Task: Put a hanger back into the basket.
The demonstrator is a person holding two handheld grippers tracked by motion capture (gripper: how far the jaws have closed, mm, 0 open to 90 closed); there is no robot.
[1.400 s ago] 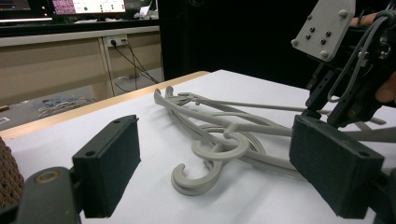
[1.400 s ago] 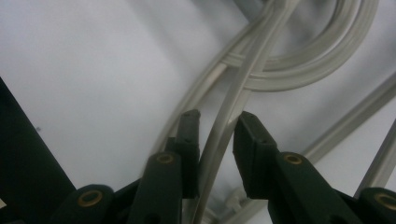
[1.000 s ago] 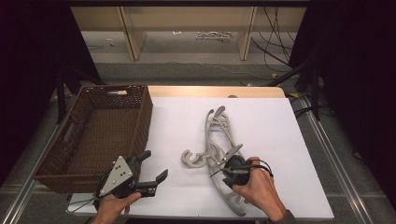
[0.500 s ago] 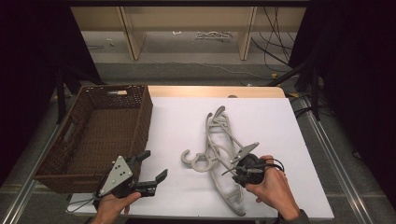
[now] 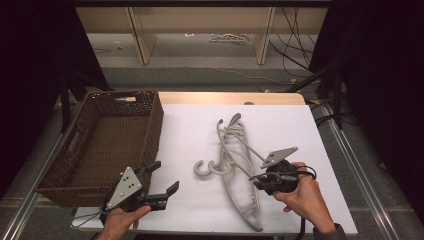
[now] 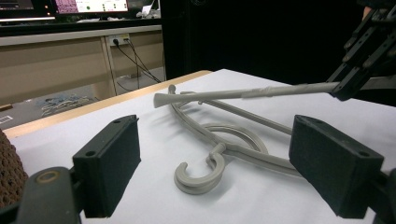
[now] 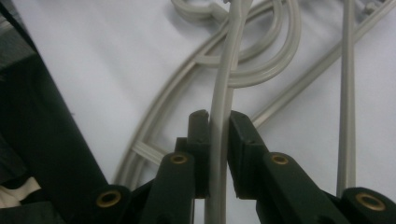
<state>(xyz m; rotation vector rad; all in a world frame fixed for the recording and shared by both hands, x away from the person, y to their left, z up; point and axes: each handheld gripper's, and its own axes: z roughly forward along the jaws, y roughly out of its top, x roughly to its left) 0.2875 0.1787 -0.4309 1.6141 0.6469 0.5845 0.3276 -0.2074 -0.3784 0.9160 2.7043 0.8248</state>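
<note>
Grey plastic hangers (image 5: 235,200) lie stacked in the middle of the white table, hooks (image 5: 205,169) pointing left. My right gripper (image 5: 260,177) is shut on the thin arm of the top hanger (image 5: 242,145), and that end is raised off the pile. The right gripper view has the grey arm (image 7: 218,116) pinched between both jaws of my right gripper (image 7: 217,126). In the left gripper view the lifted arm (image 6: 243,93) slopes up to the right gripper (image 6: 359,51). My left gripper (image 5: 164,177) rests open near the front edge, left of the hooks, with a hook (image 6: 198,175) lying ahead of my left gripper (image 6: 215,140).
A brown wicker basket (image 5: 150,125) with nothing visible inside stands at the table's left side, close beside the left gripper. White table surface (image 5: 190,130) lies bare between the basket and the hangers. Metal rails run along both table sides.
My right gripper has moved to the right with the hanger arm in it, pulling that hanger slightly. The left gripper has stayed where it was.
</note>
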